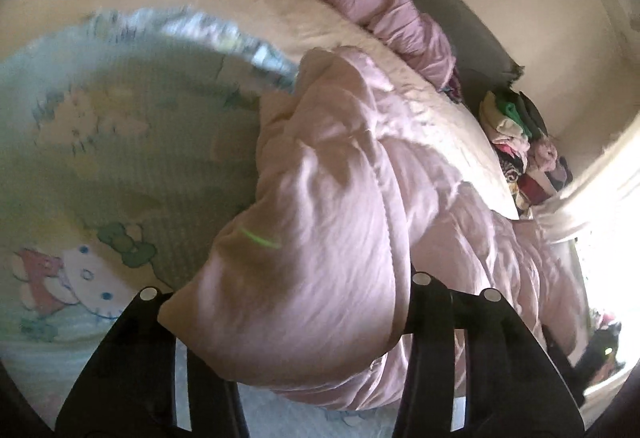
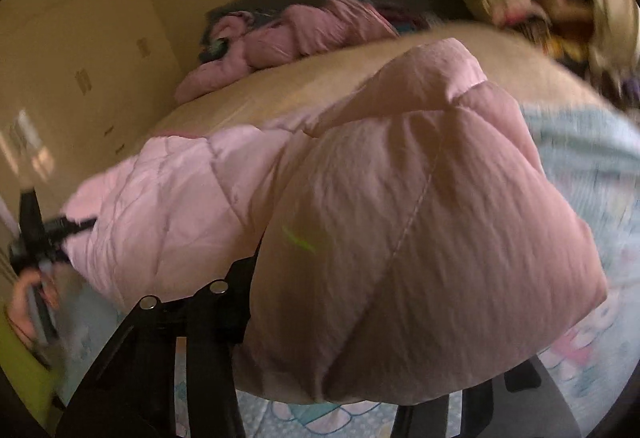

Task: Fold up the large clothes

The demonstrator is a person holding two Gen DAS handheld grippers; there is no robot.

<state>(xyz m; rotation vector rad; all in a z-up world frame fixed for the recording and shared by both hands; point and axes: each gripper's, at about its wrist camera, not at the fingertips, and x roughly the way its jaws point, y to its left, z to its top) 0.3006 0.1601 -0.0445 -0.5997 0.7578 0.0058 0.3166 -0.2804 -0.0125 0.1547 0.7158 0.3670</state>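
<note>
My left gripper (image 1: 288,322) pinches one bunched corner of the pink quilted coat (image 1: 340,197); my right gripper (image 2: 344,322) clamps another, so it hangs spread for folding; it fills each frame's centre, above the cartoon-print bed cover (image 1: 80,141).

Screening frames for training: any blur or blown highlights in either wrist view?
Left wrist view: window area at right edge blown out white; patterned green blanket smeared by motion blur; puffy pink quilted jacket fairly sharp. Right wrist view: blur strongest at the right, on the colourful clothes pile; the jacket's stitching stays readable; fisheye vignette in both.
</note>
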